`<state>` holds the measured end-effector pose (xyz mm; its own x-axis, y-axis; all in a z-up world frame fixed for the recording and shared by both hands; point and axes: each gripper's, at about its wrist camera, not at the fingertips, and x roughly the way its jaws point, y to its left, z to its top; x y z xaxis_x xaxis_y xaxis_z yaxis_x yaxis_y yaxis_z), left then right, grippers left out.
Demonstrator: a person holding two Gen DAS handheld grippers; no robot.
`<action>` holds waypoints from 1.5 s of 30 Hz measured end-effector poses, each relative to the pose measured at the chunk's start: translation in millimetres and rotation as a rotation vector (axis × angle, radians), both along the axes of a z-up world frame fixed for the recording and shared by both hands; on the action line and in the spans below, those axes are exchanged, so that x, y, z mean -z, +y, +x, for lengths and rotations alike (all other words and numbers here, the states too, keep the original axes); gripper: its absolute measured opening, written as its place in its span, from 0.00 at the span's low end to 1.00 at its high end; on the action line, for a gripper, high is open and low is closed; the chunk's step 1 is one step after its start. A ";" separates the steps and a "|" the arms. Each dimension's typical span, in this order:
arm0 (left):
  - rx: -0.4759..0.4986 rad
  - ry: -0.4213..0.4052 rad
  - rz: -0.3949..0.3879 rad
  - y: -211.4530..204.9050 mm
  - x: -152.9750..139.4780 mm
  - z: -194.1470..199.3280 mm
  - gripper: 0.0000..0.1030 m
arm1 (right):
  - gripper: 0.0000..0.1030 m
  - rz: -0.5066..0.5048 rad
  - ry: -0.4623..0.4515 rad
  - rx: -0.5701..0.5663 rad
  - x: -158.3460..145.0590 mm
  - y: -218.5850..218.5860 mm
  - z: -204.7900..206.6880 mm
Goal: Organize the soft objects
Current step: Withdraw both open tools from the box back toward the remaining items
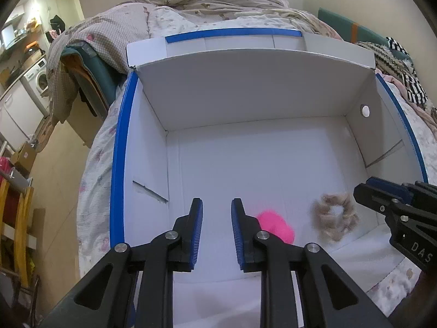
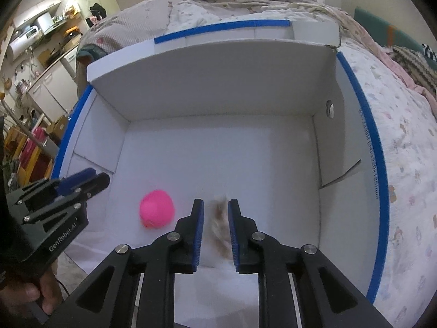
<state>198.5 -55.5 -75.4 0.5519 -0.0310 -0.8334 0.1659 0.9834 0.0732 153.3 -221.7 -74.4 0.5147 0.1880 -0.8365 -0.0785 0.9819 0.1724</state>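
A white cardboard box with blue-taped rims stands open on a bed. On its floor lies a bright pink soft ball. A beige fluffy scrunchie is blurred beside it, below my right gripper. My left gripper is open and empty over the box floor, just left of the pink ball. My right gripper is open, with the scrunchie seen between its fingers but not touching them. It also shows in the left wrist view, just right of the scrunchie.
The box's far flap stands up behind the box. A floral quilt covers the bed around it, with rumpled bedding and striped clothes behind. A washing machine and cabinets stand at far left.
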 end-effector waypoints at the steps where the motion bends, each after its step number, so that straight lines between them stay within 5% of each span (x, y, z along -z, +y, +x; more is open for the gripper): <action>1: 0.001 -0.002 0.000 -0.1 -0.9 -0.3 0.23 | 0.31 0.000 -0.004 0.002 -1.1 -1.0 -0.3; 3: 0.001 -0.014 0.000 -0.3 -3.6 -1.1 0.34 | 0.66 0.014 -0.014 0.005 -3.7 -2.4 -0.4; 8: -0.009 -0.055 0.004 0.3 -12.6 -4.3 0.45 | 0.71 0.014 -0.077 0.037 -15.6 -8.0 -4.4; 11: -0.019 -0.078 0.010 1.4 -17.8 -6.1 0.62 | 0.82 0.032 -0.115 0.056 -23.2 -12.1 -5.8; 14: -0.026 -0.098 0.002 2.9 -23.4 -8.9 0.66 | 0.95 0.052 -0.136 0.061 -28.5 -12.6 -4.2; 45: -0.115 -0.189 -0.015 40.6 -66.7 -56.9 0.66 | 0.95 0.068 -0.190 0.123 -48.6 -26.8 -38.3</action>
